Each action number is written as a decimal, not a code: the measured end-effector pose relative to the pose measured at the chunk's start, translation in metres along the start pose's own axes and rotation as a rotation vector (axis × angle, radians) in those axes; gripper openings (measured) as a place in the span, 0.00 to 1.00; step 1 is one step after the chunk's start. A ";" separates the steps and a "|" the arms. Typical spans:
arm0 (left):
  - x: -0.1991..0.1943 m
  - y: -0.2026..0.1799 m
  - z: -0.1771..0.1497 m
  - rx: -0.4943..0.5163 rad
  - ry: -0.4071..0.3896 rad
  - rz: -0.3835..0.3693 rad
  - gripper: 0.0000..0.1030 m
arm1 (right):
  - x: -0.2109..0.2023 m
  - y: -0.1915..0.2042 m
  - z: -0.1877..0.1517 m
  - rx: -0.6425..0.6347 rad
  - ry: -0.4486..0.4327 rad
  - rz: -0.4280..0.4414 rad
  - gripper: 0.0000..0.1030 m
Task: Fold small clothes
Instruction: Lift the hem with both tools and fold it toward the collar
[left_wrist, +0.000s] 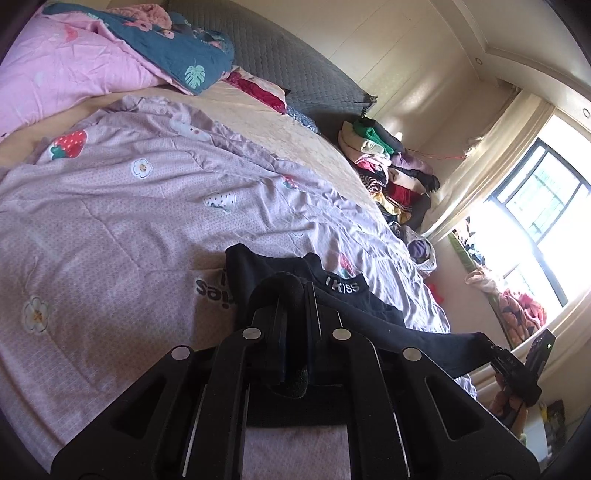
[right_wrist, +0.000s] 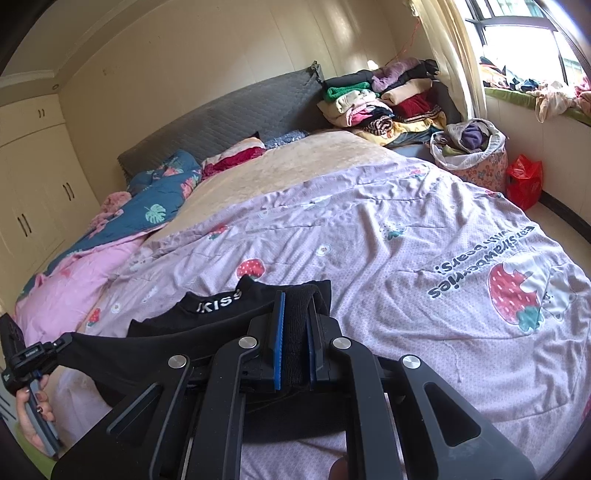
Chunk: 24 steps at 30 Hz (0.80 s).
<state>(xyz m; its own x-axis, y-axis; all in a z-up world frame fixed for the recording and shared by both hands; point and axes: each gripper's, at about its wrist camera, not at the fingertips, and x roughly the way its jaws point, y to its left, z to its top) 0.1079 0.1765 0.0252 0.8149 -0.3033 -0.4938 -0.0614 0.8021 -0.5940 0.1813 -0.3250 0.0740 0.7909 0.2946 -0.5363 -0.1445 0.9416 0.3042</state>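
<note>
**Black garment held taut over the bed, both grippers clamped on it**

Left wrist view: a bed fills the frame, covered w/ a lilac quilt (left_wrist: 122, 206) printed w/ strawberries and flowers. Beyond the quilt: beige sheet (left_wrist: 280, 129), a pink duvet (left_wrist: 62, 70) and a teal leaf-print blanket (left_wrist: 177, 55) bunched towards the grey quilted headboard (left_wrist: 295, 70). Off the quilt's far right edge sits a pile of clothes (left_wrist: 391, 170); further right, a bright window (left_wrist: 543, 206) w/ more laundry on its sill. The black garment (left_wrist: 351, 295), white "KISS" lettering on its band, lies over the quilt's near part, right in front of the jaws. Left gripper (left_wrist: 295, 295): jaws pressed together on a bunched edge of the garment, fabric wrapping over the tips. From there the cloth stretches right to the right gripper (left_wrist: 491, 349), which pinches its other end near the quilt's right edge.

Right wrist view: same quilt (right_wrist: 369, 229), large strawberry print on its right part. Past it the headboard (right_wrist: 229, 114), cream wardrobes (right_wrist: 33, 177) on the left wall, a cloth basket (right_wrist: 476, 155) of laundry and a red bag (right_wrist: 524, 181) on the floor off the quilt's far right corner. Right gripper (right_wrist: 295, 325): blue pads nearly closed, a thick fold of the black garment (right_wrist: 207, 321) sandwiched between them. Garment runs left over the quilt's near edge to the left gripper (right_wrist: 55, 345), held by a hand (right_wrist: 31, 417) at frame's lower left.
</note>
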 end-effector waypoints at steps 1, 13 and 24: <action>0.002 0.001 0.001 -0.002 0.001 0.003 0.02 | 0.004 -0.001 0.001 0.002 0.005 -0.003 0.08; 0.042 0.020 0.006 -0.039 0.021 0.063 0.02 | 0.059 -0.006 0.002 0.007 0.073 -0.037 0.09; 0.060 0.027 0.001 -0.035 0.022 0.119 0.03 | 0.085 -0.019 -0.011 0.014 0.103 -0.094 0.37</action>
<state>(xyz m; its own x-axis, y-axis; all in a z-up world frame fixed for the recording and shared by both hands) 0.1561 0.1800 -0.0198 0.7882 -0.2185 -0.5754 -0.1771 0.8148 -0.5521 0.2443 -0.3162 0.0137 0.7351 0.2211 -0.6409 -0.0638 0.9637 0.2592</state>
